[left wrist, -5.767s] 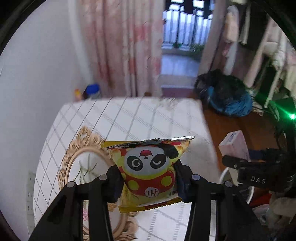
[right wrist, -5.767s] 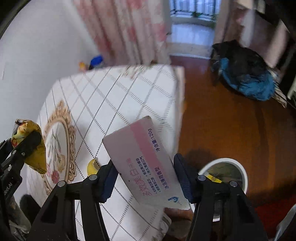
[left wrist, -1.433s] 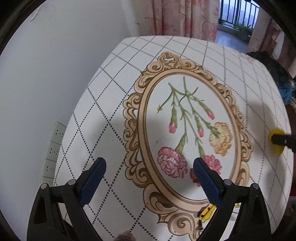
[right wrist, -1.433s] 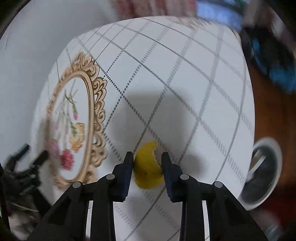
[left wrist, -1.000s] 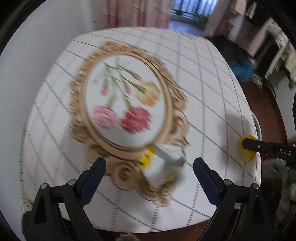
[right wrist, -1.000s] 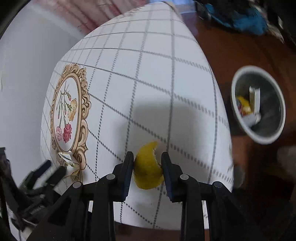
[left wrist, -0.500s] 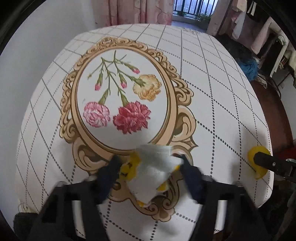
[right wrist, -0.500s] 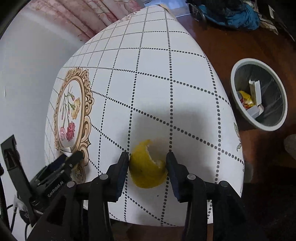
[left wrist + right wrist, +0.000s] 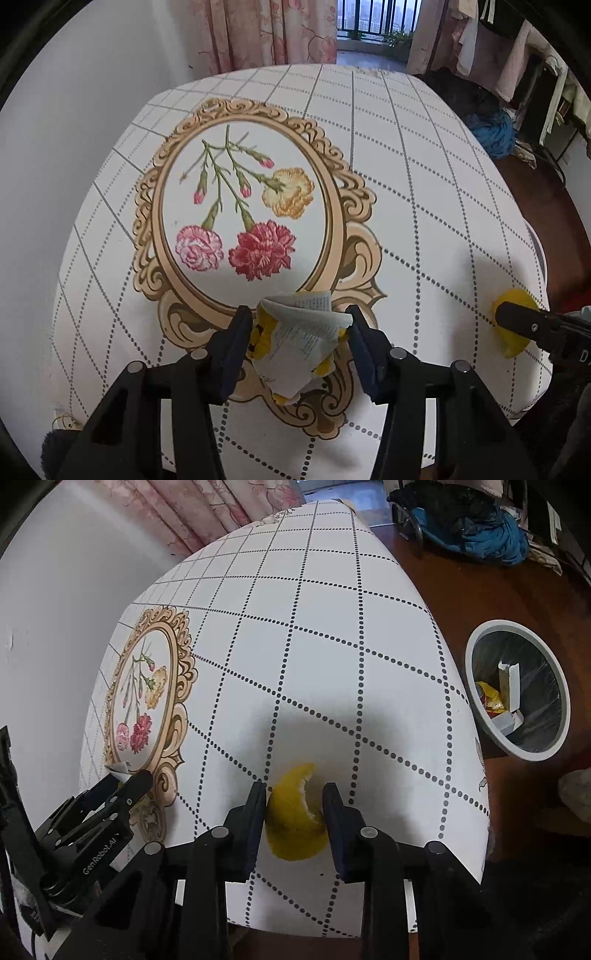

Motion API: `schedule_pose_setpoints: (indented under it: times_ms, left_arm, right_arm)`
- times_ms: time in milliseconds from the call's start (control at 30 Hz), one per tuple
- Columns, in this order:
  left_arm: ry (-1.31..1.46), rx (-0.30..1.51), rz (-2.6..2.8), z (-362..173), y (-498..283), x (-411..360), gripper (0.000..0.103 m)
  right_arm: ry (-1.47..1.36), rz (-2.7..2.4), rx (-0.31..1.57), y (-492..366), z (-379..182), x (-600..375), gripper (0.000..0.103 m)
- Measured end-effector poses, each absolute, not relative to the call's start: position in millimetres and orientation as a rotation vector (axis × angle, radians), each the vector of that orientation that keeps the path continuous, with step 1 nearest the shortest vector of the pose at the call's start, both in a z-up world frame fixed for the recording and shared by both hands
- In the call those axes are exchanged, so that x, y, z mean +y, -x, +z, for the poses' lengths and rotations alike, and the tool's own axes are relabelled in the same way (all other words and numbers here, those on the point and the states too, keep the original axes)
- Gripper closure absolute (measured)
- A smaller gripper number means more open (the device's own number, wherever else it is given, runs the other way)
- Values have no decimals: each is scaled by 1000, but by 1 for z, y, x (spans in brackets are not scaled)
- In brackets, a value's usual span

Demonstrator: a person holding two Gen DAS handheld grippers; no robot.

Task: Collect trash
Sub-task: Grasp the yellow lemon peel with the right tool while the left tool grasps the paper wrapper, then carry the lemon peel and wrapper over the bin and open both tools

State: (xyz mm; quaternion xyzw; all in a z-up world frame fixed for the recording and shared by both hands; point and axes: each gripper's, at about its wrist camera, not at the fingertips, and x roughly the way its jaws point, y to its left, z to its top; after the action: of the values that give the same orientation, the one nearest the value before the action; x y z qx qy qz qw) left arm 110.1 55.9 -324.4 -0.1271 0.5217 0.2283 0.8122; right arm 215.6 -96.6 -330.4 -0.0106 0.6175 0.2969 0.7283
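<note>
A crumpled white-and-yellow wrapper (image 9: 301, 341) lies on the near part of the flowered tablecloth (image 9: 406, 147). My left gripper (image 9: 299, 332) is shut on it, one finger pressing each side. The right wrist view shows a curved yellow fruit peel (image 9: 291, 816) just above the tablecloth (image 9: 332, 609) near its front edge, with my right gripper (image 9: 294, 812) shut on it. That view also catches the left gripper (image 9: 125, 779) at lower left, a corner of the wrapper (image 9: 118, 770) sticking out of it. The peel (image 9: 511, 347) and a right finger (image 9: 517, 321) appear at the right edge of the left wrist view.
A round grey-rimmed trash bin (image 9: 506, 625) stands on the wooden floor right of the table, holding a white box (image 9: 509, 686) and a yellow packet (image 9: 489, 696). A blue-and-black bundle (image 9: 476, 528) lies on the floor beyond. A white wall (image 9: 74, 110) borders the table's left.
The left gripper, open a second ago, has closed around the crumpled wrapper. The right gripper still holds the peel and has barely shifted over the table's edge.
</note>
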Motion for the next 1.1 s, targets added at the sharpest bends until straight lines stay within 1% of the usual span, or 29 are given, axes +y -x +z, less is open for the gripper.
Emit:
schedule_pose_setpoints:
  times_ms: [167, 333, 467, 700, 800, 900, 1100]
  left_arm:
    - [267, 1054, 479, -295, -116, 49, 55]
    - [243, 976, 438, -254, -137, 32, 55]
    - [224, 927, 382, -230, -168, 11, 55]
    - [173, 896, 250, -214, -243, -47, 55]
    - [159, 911, 174, -220, -285, -82, 55]
    - [177, 948, 104, -235, -325, -108, 55]
    - [282, 1115, -43, -298, -411, -155, 55]
  right_arm:
    - [-26, 677, 1337, -218, -315, -101, 71]
    - [-97, 681, 1274, -233, -284, -120, 71]
    - [-146, 659, 1220, -254, -258, -148, 71]
    - [-211, 542, 1135, -314, -229, -228, 71]
    - [-231, 470, 1128, -346, -234, -269, 71]
    - [-251, 391, 1159, -381, -256, -306, 71]
    - [-308, 284, 1307, -446, -341, -362, 71]
